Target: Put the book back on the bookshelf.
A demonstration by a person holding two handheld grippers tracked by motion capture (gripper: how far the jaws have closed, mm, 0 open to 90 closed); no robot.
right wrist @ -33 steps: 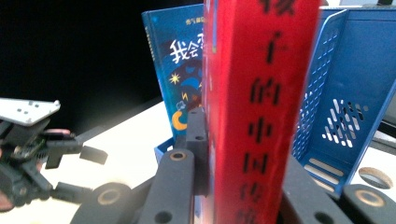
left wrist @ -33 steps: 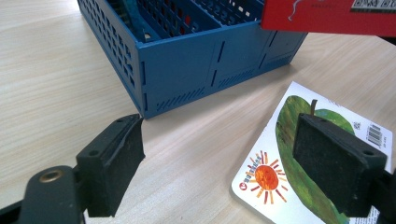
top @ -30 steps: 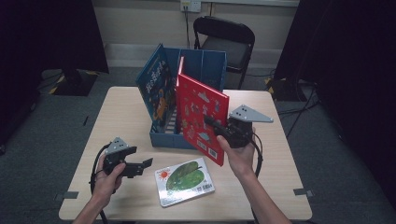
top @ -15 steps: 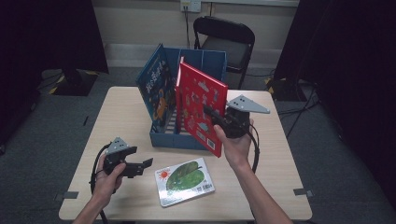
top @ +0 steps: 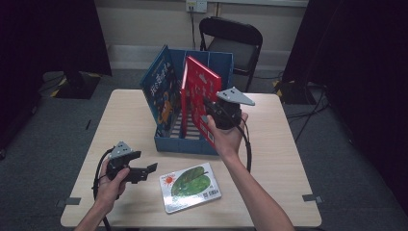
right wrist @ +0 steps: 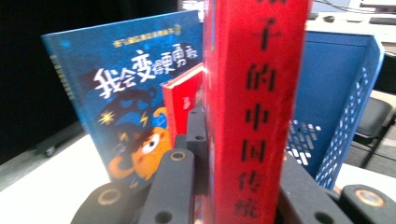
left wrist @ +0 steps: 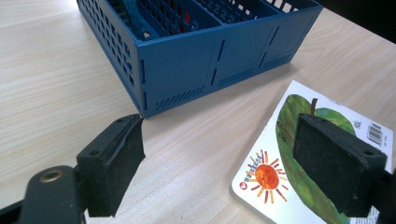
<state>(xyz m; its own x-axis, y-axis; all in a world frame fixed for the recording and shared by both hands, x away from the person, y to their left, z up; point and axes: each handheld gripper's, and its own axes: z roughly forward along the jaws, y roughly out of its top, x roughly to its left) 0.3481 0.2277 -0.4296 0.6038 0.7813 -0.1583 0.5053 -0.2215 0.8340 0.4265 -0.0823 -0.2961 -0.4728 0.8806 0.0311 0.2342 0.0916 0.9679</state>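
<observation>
My left gripper [top: 144,171] rests low over the worktop [top: 288,159], jaws wide apart with nothing between them, the picture book with the green leaf [top: 191,186] lying flat just beside it. Farther right the blue crate [top: 183,142] stands near the middle, a blue book [top: 161,91] upright against its left wall. My right gripper [top: 211,108] has its jaws clamped on the spine edge of the red book [top: 195,91], which stands tilted inside the crate, its lower edge down between the walls. To seat it well I judge I should keep the squeeze firm, bring the book upright beside the blue one, lower it until it bears on the crate floor, and only then release, so it does not topple.
</observation>
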